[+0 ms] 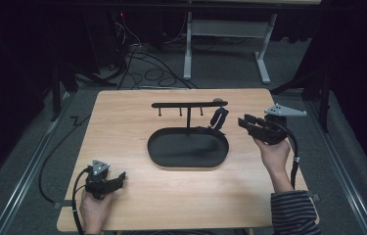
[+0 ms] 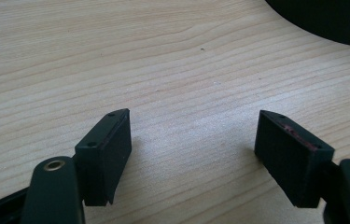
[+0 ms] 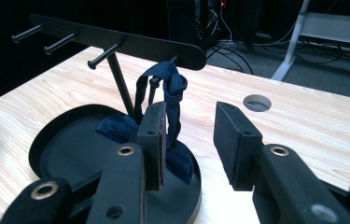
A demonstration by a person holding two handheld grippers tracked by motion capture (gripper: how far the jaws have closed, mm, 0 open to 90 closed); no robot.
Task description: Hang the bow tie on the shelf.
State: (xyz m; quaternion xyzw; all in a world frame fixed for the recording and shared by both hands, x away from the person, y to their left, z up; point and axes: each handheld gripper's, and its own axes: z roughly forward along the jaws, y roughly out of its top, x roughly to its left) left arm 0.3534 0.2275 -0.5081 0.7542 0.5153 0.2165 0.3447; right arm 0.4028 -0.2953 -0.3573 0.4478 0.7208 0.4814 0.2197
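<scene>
Strap of dark blue fabric (image 3: 172,91) hangs looped over the end peg of the black rack (image 3: 116,39), its lower part bunched in the rack's oval tray (image 1: 161,156), toward the bench's (image 1: 122,112) far right corner. Judged soft, light and limp; best taken at the loop just below the peg. Right gripper (image 1: 247,123), level and just beside the strap, has its fingers (image 3: 235,140) parted partway, nothing between them. Left gripper (image 1: 121,176), near the front left corner, rests on the bench with fingers (image 2: 107,149) wide and empty.
</scene>
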